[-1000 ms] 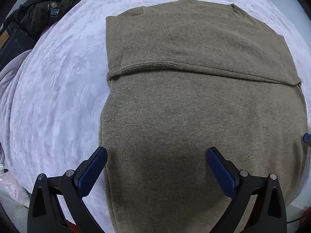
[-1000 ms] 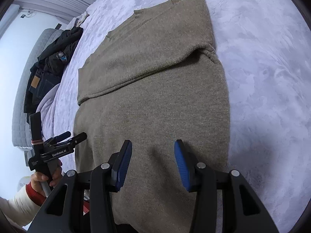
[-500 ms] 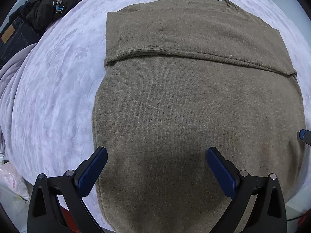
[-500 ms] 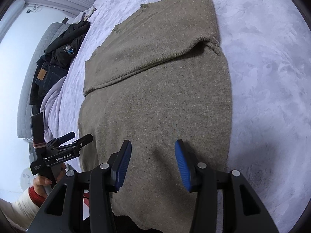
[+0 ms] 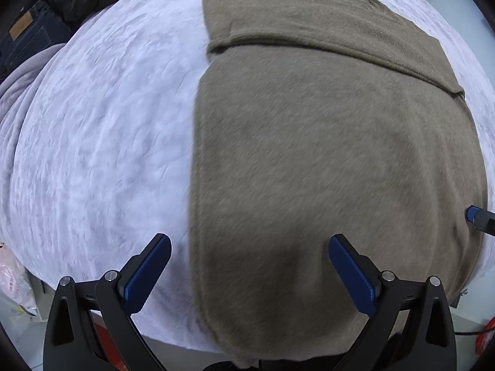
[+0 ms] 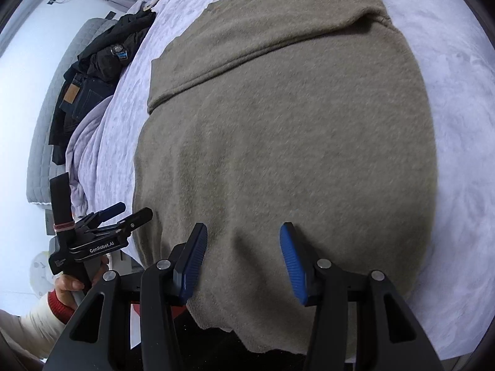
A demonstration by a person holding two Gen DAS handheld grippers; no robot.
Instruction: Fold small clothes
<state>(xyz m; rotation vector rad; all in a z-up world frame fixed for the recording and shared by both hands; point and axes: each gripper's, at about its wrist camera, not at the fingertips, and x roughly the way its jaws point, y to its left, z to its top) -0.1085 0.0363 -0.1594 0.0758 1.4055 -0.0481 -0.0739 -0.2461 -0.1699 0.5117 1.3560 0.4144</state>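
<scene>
Sweater first: the olive-brown knitted sweater (image 6: 287, 142) is lying flat on the pale lilac fleece blanket (image 5: 102, 130), with one folded band already crossing its far end, and we are holding nothing of it. Our right gripper (image 6: 243, 262) is hanging over the near hem with its blue pads apart and empty, the knit passing beneath them, not between. Our left gripper (image 5: 249, 266) is pointing down with its blue-padded jaws spread wide; one pad is sitting over the blanket, the other over the knit, so the sweater's long left edge is running up between them. In the right wrist view that left gripper is showing at the side, gripped by a hand (image 6: 72, 284) in a cream sleeve with a red cuff.

We are judging this as the approach for the next fold, probably lifting the near hem toward the far band. That is calling for both grippers to drop onto the hem corners and pinch the layers together, since loose knit may slip or drag.

Farther out, a heap of dark jackets and jeans (image 6: 92, 71) is resting at the blanket's far side.
</scene>
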